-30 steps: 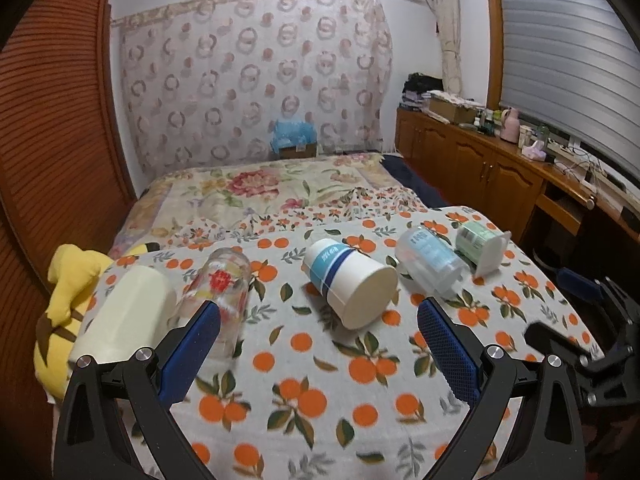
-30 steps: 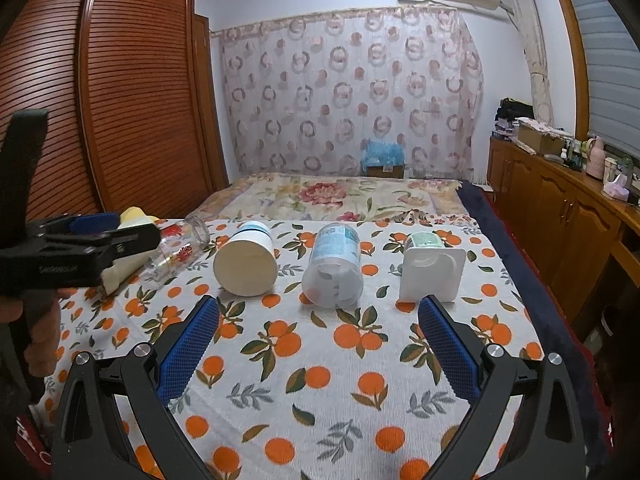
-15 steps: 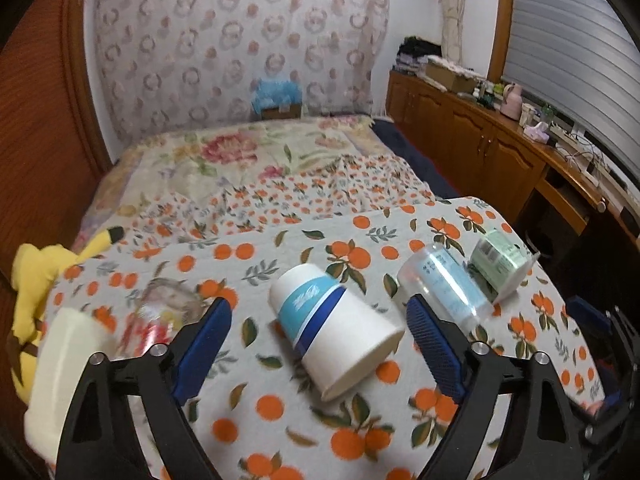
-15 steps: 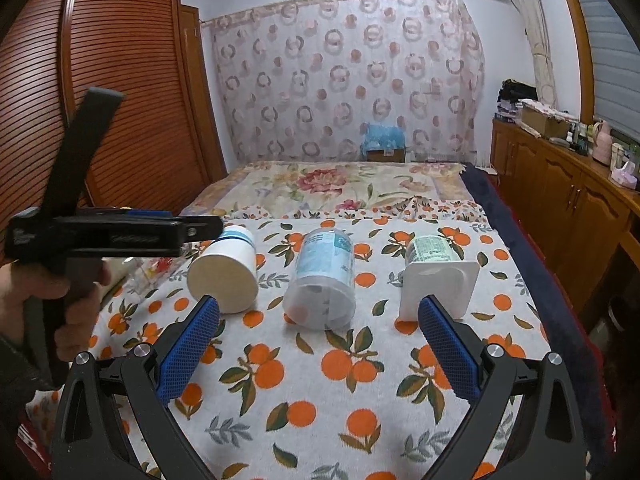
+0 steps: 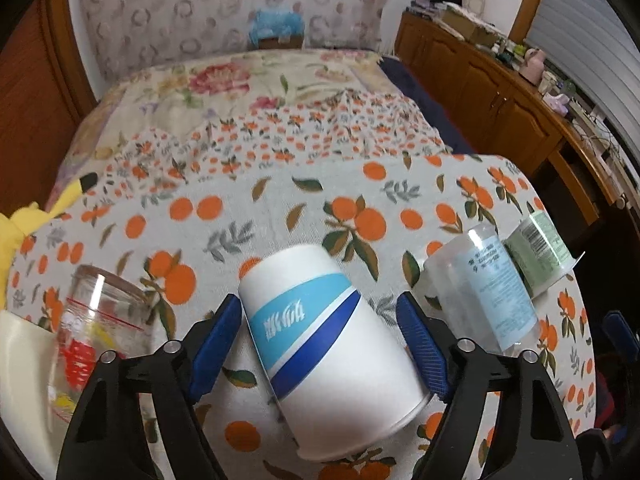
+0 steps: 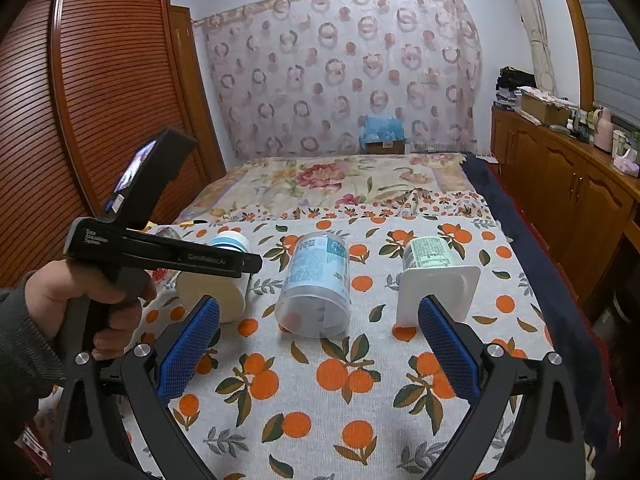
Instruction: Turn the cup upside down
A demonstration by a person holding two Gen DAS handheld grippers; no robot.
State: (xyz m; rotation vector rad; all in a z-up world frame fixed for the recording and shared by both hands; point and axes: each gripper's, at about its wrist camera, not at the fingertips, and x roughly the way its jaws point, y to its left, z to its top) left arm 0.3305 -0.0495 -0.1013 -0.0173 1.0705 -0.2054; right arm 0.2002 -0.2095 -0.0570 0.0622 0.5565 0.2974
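Now my left hand-held gripper point(image 5: 320, 338) is spread around the paper cup point(image 5: 328, 344), which lies on its side on the counter point(image 5: 280, 216). My right hand-held gripper point(image 6: 318, 346) hangs spread, near the clear jar point(image 6: 316, 284).

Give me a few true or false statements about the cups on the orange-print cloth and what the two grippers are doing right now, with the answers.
1. The white paper cup with blue bands lies on its side between the left gripper fingers. True.
2. The left gripper is clamped shut on that cup. False: its jaws are open, with the pads beside the cup's sides.
3. The right gripper holds the clear plastic cup. False: it is open and empty, short of the cup.
4. The green-label cup lies on its side. True.
5. The glass cup sits right of the paper cup in the left wrist view. False: it sits left of it.
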